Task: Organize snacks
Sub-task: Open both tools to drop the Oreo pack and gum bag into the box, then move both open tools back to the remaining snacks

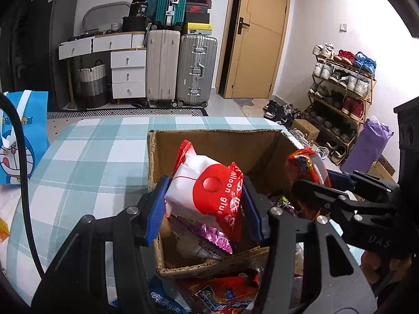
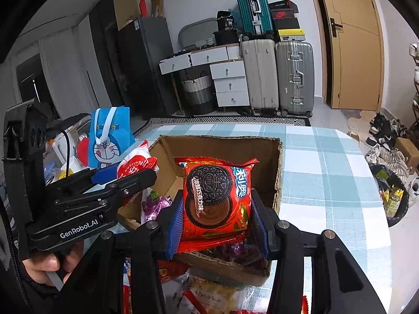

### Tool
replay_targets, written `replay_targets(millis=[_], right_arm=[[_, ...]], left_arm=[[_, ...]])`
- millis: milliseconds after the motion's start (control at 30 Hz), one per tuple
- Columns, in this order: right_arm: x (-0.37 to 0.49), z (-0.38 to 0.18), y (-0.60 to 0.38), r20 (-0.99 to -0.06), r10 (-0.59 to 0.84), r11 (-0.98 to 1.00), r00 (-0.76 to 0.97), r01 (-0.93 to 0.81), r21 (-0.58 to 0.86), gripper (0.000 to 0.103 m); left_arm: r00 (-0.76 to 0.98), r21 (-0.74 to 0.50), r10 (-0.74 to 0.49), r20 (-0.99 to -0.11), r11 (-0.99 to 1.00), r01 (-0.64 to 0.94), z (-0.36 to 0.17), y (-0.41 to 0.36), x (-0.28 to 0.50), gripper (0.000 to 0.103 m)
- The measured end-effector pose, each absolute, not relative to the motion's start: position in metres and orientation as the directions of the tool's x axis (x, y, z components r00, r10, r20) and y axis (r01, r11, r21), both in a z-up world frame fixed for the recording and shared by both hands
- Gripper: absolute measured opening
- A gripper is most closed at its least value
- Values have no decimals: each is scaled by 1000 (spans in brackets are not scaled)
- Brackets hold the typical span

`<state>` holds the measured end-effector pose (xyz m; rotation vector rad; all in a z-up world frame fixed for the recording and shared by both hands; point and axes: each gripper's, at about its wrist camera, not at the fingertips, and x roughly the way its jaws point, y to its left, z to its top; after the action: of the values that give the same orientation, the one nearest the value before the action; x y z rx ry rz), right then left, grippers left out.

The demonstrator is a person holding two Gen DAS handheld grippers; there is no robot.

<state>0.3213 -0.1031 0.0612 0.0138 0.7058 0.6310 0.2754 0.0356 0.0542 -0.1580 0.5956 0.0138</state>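
Both tongs clamped: left tongs gripping white-red packet; right tongs gripping Oreo pack.

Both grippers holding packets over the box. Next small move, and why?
Probably lower both a little further, then open. The left gripper is shut on the red-and-white snack packet and the right gripper on the Oreo packet. Both packets hang above the open cardboard box, which already has purple-wrapped snacks in its bottom, so a short drop should land them inside.

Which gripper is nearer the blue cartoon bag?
Left. The left gripper, holding a white-red pack over the box, is on the blue cartoon bag's side; the right gripper is farther across.
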Motion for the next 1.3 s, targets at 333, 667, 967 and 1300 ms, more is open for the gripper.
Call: replay_targets(millis=[333, 667, 967, 1300], right_arm=[[325, 56, -104, -614, 535, 820, 580, -531, 214, 47], [324, 59, -109, -620, 532, 823, 577, -524, 219, 47], [312, 72, -117, -583, 526, 832, 619, -515, 205, 73], [267, 99, -156, -523, 506, 856, 685, -470, 213, 102]], left_arm=[[816, -121, -22, -578, 991, -59, 46, 30, 284, 50], [807, -108, -12, -591, 992, -64, 47, 26, 285, 52], [835, -126, -45, -549, 992, -29, 65, 29, 261, 85], [873, -101, -1, -488, 993, -55, 98, 33, 191, 102]])
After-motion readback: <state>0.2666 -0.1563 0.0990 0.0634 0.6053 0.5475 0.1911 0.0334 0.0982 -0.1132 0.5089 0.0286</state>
